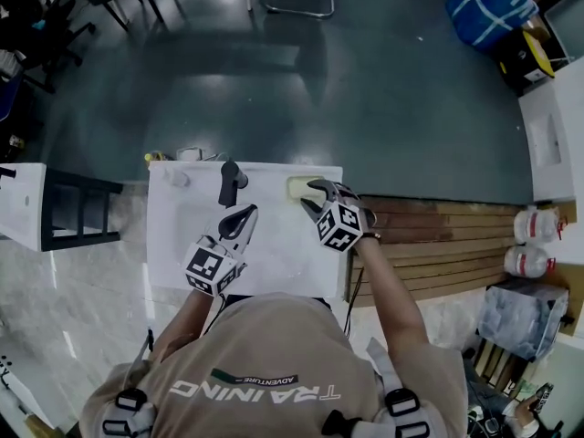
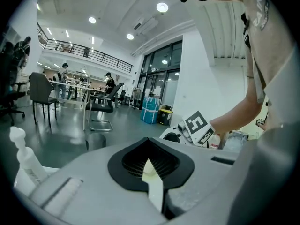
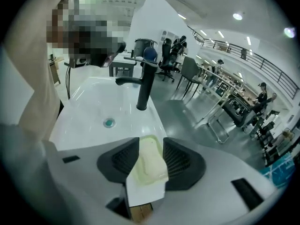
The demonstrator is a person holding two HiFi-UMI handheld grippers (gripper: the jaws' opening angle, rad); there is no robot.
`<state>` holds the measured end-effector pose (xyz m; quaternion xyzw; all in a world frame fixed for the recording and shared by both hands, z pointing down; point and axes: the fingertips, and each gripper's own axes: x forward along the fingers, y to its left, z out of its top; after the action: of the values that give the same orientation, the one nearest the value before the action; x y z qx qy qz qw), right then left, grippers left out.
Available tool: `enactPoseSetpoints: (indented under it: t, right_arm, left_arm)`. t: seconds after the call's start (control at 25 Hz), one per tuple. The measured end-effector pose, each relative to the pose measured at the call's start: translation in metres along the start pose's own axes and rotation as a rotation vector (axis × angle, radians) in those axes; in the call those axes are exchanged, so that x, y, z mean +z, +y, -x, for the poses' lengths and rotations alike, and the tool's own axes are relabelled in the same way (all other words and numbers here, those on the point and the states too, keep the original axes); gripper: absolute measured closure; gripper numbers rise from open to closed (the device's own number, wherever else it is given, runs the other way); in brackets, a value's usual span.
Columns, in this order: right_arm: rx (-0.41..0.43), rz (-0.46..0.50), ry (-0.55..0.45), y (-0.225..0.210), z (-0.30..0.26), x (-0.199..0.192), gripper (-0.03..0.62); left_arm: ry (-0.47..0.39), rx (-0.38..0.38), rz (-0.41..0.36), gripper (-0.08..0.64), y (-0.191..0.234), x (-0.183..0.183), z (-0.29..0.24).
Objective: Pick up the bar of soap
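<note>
Pale yellow bar of soap [image 1: 304, 188] sits in its shallow dish [image 3: 136, 176] at about 1 o'clock on the white sink top [image 1: 274, 254], with the black faucet [image 1: 230, 182] at roughly 12. The right gripper [image 1: 314, 199] is tipped down over that corner. In the right gripper view its tongs stand apart with the soap [image 3: 150, 165] lying lengthwise in the gap between them. From what I can see the ribbed pads aren't pressing on it yet, so I'd call this the line-up before the squeeze and not a grip. The left gripper [image 1: 246, 215] hangs around 7 o'clock over the basin with its tongs together on nothing, and it doesn't look needed for this. To do this bit well, I'd get the pads low enough to catch the bar's long sides below its rounded top. Otherwise it'll likely squirt out, since soap tends to be slick. Keep the tips clear of the dish rim so you're clamping soap and not dish. Close slowly and evenly around the bar's middle, then lift straight up. Biggest risk, I reckon, is pinching one end so the bar pivots and skates off toward the drain [image 3: 108, 123] at about 10 o'clock of it in that view.
</note>
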<state>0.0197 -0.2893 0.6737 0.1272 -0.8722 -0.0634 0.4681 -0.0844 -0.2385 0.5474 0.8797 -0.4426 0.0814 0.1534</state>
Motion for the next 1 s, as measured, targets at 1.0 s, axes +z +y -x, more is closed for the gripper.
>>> enactPoseSetpoints:
  t: [1.0]
  right_arm:
    - [0.259, 0.317, 0.311, 0.011, -0.069, -0.046, 0.414]
  left_arm:
    - [-0.011, 0.014, 0.042, 0.563, 0.013, -0.003, -0.002]
